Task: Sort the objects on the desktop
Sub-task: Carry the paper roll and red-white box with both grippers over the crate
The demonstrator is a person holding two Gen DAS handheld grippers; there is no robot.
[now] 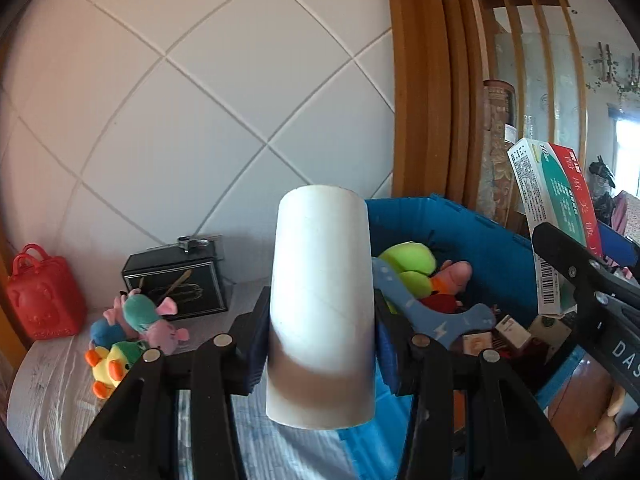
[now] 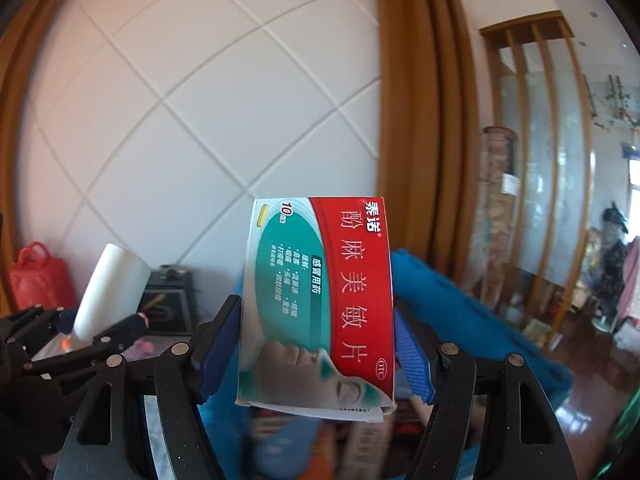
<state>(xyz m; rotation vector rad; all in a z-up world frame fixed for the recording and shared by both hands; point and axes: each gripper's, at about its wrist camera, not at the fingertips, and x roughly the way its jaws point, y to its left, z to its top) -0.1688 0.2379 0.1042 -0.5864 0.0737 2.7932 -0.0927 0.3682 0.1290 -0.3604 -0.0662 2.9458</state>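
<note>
Desktop objects are partly sorted: from the left wrist, the left gripper (image 1: 320, 344) grasps an upright white tube (image 1: 322, 304) in front of the blue bin (image 1: 460, 224), which already holds plush toys and small boxes, while more plush toys (image 1: 132, 332) wait on the table (image 1: 44, 400). From the right wrist, the right gripper (image 2: 316, 344) clamps a medicine box (image 2: 320, 304) upright above the bin, not yet dropped.

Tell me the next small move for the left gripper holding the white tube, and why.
Probably carry the white tube a little right, over the blue bin, then lower it. The left gripper clamps it upright, and the bin sits just beyond, already holding toys.
</note>
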